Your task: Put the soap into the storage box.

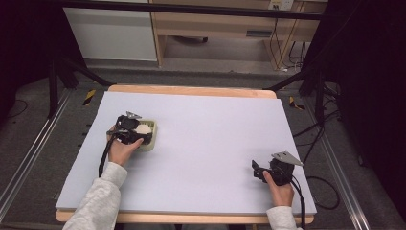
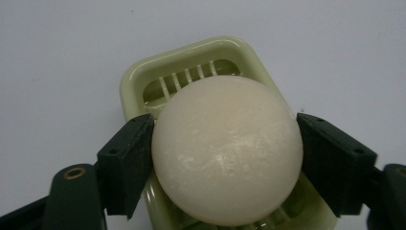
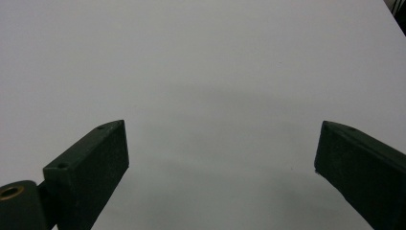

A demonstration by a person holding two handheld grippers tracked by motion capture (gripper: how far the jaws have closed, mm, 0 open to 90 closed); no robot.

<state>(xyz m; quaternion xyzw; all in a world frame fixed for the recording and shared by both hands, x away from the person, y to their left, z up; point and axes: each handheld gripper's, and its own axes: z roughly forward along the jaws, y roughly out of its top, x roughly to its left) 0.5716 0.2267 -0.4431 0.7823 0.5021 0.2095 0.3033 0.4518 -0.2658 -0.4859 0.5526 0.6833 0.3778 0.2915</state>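
Your left gripper [image 2: 225, 158] stands directly over the pale green soap dish [image 2: 143, 81], which sits near the table's [image 1: 206, 143] left edge, about midway along it. The round white soap [image 2: 227, 148] rests on the dish's slats, squarely between the jaws. The left pad seems to touch its side while the right stands just off it, so the grip looks released. Straight up is the clear way out. Your right gripper [image 3: 220, 158] is well apart near the right front corner, jaws spread and empty.
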